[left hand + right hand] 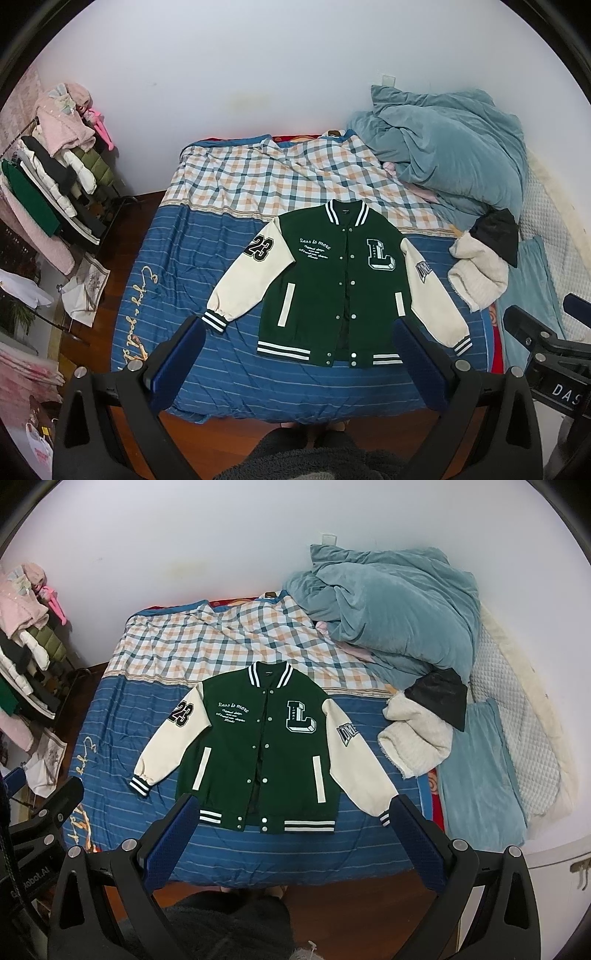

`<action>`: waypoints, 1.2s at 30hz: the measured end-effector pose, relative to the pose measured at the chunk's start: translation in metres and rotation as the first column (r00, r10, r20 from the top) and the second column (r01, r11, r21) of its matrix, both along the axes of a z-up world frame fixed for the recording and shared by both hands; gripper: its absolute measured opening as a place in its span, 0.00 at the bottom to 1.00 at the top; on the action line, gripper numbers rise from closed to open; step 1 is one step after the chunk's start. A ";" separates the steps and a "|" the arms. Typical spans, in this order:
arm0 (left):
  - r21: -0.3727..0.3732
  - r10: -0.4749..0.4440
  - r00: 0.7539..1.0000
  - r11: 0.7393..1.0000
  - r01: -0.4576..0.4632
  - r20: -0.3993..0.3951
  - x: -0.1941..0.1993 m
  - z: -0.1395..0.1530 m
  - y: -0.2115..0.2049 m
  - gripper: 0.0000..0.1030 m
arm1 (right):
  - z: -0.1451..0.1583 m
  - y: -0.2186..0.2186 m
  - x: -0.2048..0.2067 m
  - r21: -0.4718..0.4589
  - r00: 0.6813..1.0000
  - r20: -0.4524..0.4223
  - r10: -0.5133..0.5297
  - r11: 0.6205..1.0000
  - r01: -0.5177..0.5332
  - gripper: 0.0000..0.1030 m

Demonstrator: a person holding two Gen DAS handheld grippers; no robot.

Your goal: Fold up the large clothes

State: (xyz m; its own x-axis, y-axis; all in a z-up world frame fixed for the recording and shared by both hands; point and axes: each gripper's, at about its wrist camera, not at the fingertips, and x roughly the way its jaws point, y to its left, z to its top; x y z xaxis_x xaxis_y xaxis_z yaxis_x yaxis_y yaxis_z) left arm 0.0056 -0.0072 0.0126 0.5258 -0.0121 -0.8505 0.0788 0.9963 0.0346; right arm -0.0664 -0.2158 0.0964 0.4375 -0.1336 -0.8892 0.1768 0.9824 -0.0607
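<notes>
A green varsity jacket [328,280] with cream sleeves lies flat and face up on the blue striped bed cover [177,266], sleeves spread out to both sides. It also shows in the right wrist view [258,746]. My left gripper [299,332] is open and empty, held above the bed's near edge in front of the jacket's hem. My right gripper [291,808] is open and empty, also above the near edge by the hem. The right gripper's body shows in the left wrist view [546,354].
A crumpled blue-grey duvet [450,147] is piled at the bed's far right. A cream fleece garment [480,273] and a black one [498,229] lie right of the jacket. A checked sheet [277,177] covers the far half. A clothes rack [55,170] stands left.
</notes>
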 end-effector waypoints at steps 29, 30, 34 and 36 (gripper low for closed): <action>0.104 -0.066 0.980 0.993 0.047 0.189 0.048 -0.055 0.017 1.00 | -0.060 -0.027 0.015 0.089 0.985 0.027 -0.171 0.982 0.168 1.00; 0.115 -0.079 0.980 0.992 0.059 0.182 0.053 -0.066 0.015 1.00 | -0.077 -0.038 0.017 0.104 0.977 0.024 -0.212 0.973 0.208 1.00; 0.144 -0.131 0.986 0.983 0.115 0.105 0.082 -0.124 0.000 1.00 | -0.157 -0.093 0.012 0.178 0.916 -0.022 -0.401 0.900 0.399 0.90; 0.143 -0.124 0.992 0.983 0.119 0.028 0.100 -0.162 -0.011 1.00 | -0.199 -0.124 0.005 0.222 0.874 -0.059 -0.482 0.847 0.483 0.70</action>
State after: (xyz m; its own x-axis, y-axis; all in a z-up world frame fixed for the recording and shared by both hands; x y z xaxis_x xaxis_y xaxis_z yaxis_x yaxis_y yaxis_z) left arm 0.1051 -0.0180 -0.1494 0.5589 0.0404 -0.8283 0.1950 0.9644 0.1785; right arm -0.0612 -0.3398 -0.1025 0.3688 -0.1270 -0.9208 0.6321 0.7606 0.1483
